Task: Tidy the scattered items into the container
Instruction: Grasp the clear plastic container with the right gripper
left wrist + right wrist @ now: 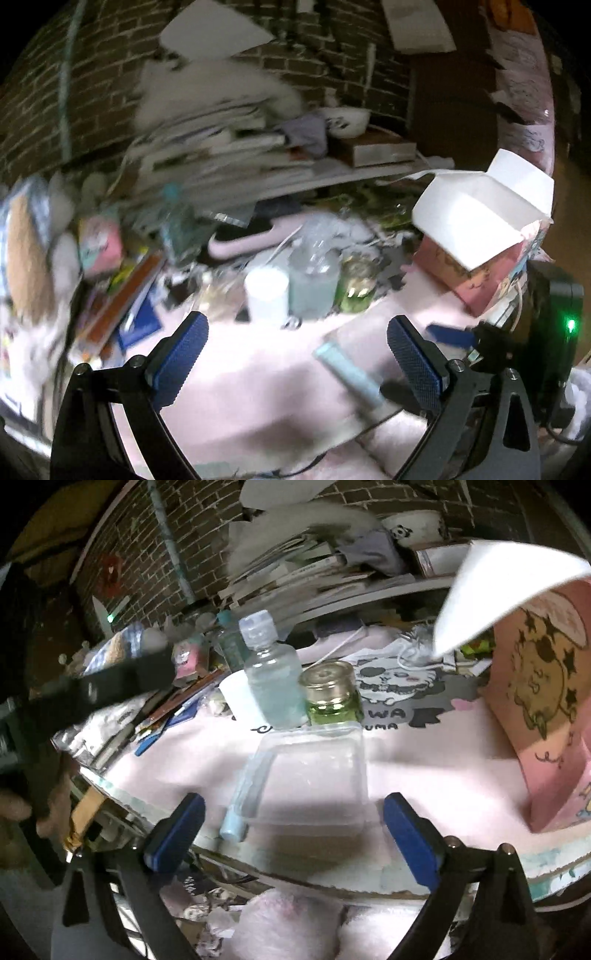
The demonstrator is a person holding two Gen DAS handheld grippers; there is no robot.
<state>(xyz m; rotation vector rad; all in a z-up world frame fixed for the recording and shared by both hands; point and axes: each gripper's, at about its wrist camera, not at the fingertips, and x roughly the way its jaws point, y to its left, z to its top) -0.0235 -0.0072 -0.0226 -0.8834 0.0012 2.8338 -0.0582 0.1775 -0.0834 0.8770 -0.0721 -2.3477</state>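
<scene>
Judging by the clear tray (pixel 314 775), little is done: only a blue tube (pixel 240 805) is seen lying across its left rim. The bottle (pixel 271 681), green jar (pixel 332 694) and white cup (pixel 234 698) are left standing on the tabletop (pixel 424 768) just behind it. Both the left hand-held gripper (pixel 295 354) and the right hand-held gripper (pixel 291 834) are held wide and empty.
</scene>
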